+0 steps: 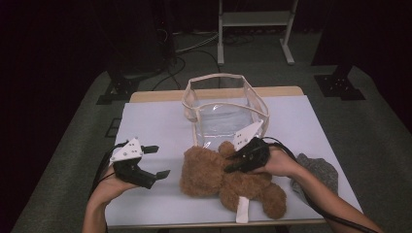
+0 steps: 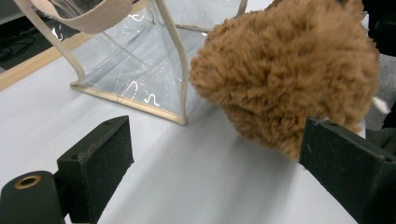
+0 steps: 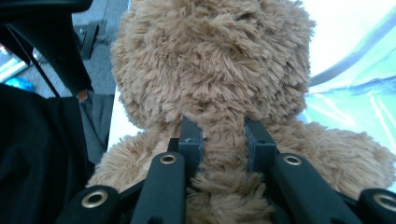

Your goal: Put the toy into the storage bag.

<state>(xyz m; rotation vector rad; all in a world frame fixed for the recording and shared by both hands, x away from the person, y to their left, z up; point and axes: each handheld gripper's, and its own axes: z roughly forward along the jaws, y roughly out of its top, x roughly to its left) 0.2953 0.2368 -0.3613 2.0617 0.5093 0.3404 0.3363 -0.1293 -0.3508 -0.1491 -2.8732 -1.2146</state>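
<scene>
The fluffy brown plush teddy bear (image 1: 228, 179) lies on the white table (image 1: 155, 121), just in front of the clear plastic tote bag with beige fabric trim (image 1: 224, 104). The right gripper (image 3: 223, 140) pinches the bear at its neck, jaws drawn in tight on the fur. The left gripper (image 1: 154, 162) hovers beside the bear's head, jaws spread wide and holding nothing. A grey cloth (image 1: 318, 172) lies to the bear's right.
</scene>
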